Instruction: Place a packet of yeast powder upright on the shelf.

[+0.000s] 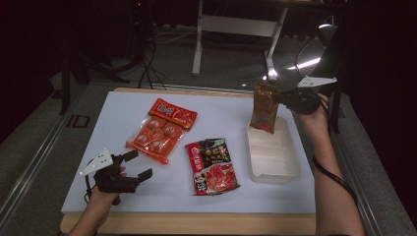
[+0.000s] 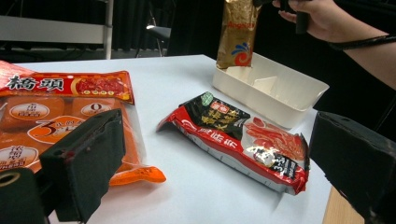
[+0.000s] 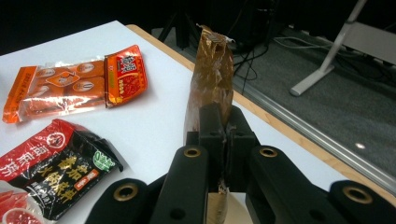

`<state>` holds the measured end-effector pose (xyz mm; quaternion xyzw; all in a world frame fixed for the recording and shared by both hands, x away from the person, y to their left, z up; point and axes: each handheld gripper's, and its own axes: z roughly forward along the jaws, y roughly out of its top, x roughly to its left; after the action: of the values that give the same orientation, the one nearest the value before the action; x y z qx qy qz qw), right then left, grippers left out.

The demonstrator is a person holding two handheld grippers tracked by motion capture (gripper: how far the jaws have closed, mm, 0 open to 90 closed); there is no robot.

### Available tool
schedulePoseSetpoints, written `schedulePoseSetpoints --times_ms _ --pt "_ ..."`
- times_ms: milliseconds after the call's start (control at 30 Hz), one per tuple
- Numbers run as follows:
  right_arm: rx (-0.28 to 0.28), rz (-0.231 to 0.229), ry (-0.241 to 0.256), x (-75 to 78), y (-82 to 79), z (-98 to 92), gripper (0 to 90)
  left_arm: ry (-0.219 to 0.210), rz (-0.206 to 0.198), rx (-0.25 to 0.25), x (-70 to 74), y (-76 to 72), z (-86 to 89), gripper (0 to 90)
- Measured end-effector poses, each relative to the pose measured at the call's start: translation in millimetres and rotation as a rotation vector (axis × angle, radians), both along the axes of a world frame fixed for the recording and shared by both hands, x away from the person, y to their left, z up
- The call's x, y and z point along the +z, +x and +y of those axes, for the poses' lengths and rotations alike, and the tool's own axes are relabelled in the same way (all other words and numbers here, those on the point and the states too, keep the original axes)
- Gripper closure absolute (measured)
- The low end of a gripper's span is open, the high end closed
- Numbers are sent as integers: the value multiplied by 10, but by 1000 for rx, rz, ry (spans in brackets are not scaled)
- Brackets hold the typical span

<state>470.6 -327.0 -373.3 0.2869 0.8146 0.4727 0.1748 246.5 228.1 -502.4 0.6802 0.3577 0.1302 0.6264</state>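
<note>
Over on the left we've got the left tool parked low at the near corner of the white table, hand wrapped round the grip, forearm coming in from the bottom edge. Its jaws are spread wide with nothing between them, pointing roughly toward the middle of the table. Just beyond it lies the orange packet, flat on its back, the one with the little round portions showing through the clear front and a red header at the far end. Next along, near the centre, is the red and black packet, also lying flat, close to the near edge. Then there's the white tray, a long shallow tub sitting toward the right side. The brown pouch is standing upright with its bottom end down in the far end of that tray. The right tool has it pinched by the upper part, jaws closed tight on the foil, and the right hand is raised off the table with the forearm reaching in along the right edge. So by our count: two tools, three packets in total, one tray.
</note>
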Motion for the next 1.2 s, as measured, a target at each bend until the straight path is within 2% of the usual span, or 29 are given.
schedulePoseSetpoints --times_ms 100,467,600,733,833,967,1133,1200 --pt "28 30 32 -45 14 18 882 2 -1 -1 -1 0 2 47" --pt "67 53 92 -164 10 80 883 2 10 -3 -25 4 2 47" --pt "55 69 74 -228 23 108 882 -3 14 -2 -28 4 8 47" --pt "61 107 35 -329 41 162 884 -11 18 2 -32 10 14 47" --pt "72 114 70 -372 37 182 884 -11 19 2 -38 12 15 47" --pt "59 102 132 -371 22 144 886 -11 24 0 -45 15 16 47" --pt "-4 86 117 -409 15 25 886 -13 21 4 -43 14 23 47" --pt "-44 88 85 -455 12 -30 888 -12 20 6 -43 14 25 47"
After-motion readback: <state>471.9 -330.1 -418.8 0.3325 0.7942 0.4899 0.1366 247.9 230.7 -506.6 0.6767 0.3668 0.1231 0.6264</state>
